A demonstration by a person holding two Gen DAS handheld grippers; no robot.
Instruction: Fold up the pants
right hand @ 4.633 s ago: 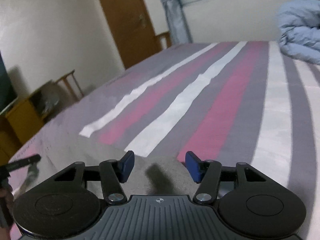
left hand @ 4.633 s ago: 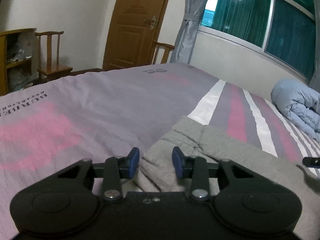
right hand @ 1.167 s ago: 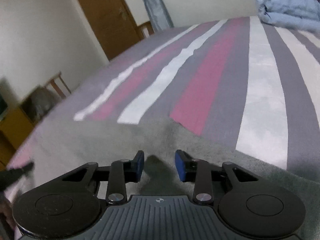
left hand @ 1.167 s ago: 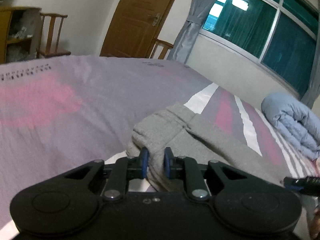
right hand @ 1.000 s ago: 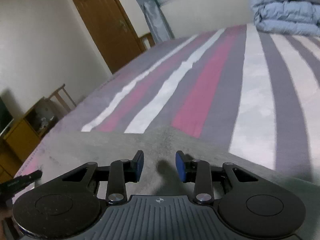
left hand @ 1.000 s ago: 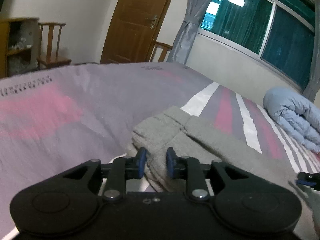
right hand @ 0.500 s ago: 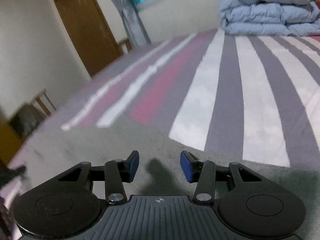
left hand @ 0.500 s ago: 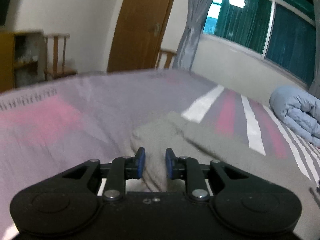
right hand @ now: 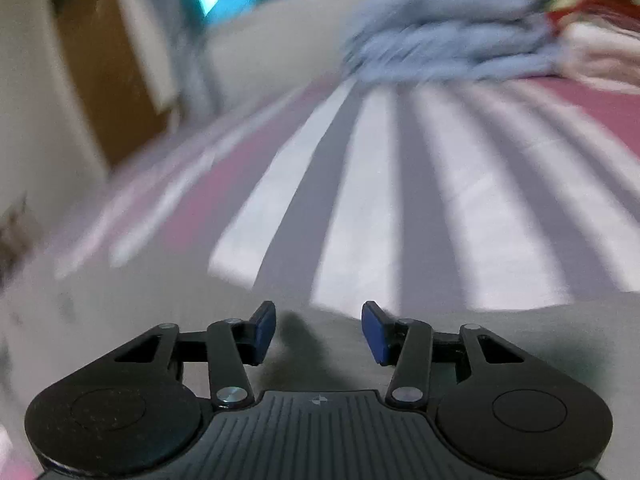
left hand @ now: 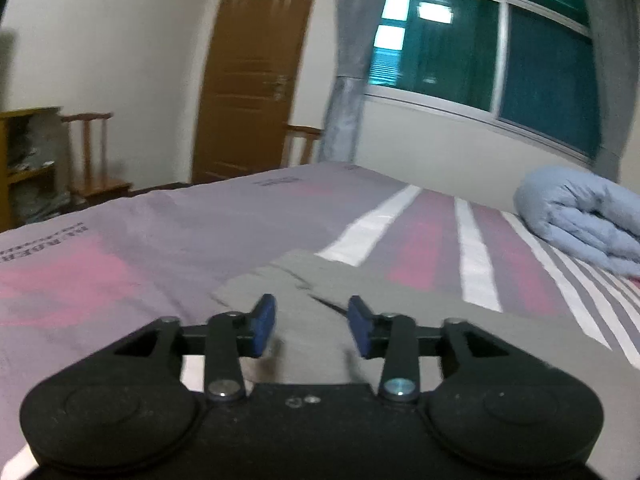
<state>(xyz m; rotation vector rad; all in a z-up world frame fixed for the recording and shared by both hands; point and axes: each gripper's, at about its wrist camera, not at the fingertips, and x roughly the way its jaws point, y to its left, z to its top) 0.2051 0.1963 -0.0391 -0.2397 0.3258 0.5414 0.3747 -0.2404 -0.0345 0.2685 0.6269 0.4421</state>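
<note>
Grey pants [left hand: 320, 312] on striped bed [left hand: 420, 240]. Left tool [left hand: 311, 322] opening, nothing between pads; right tool [right hand: 319, 330] apart, empty. Risk: released fold may spring loose.

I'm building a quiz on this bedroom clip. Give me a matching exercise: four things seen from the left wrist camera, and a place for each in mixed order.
Things:
1. pants
2. quilt
3. chair
4. door

Places:
A. rolled up at the bed's right edge
B. against the wall, far left
C. flat on the bed, just ahead of the tongs
D. left of the curtain

Pairs: 1-C, 2-A, 3-B, 4-D
</note>
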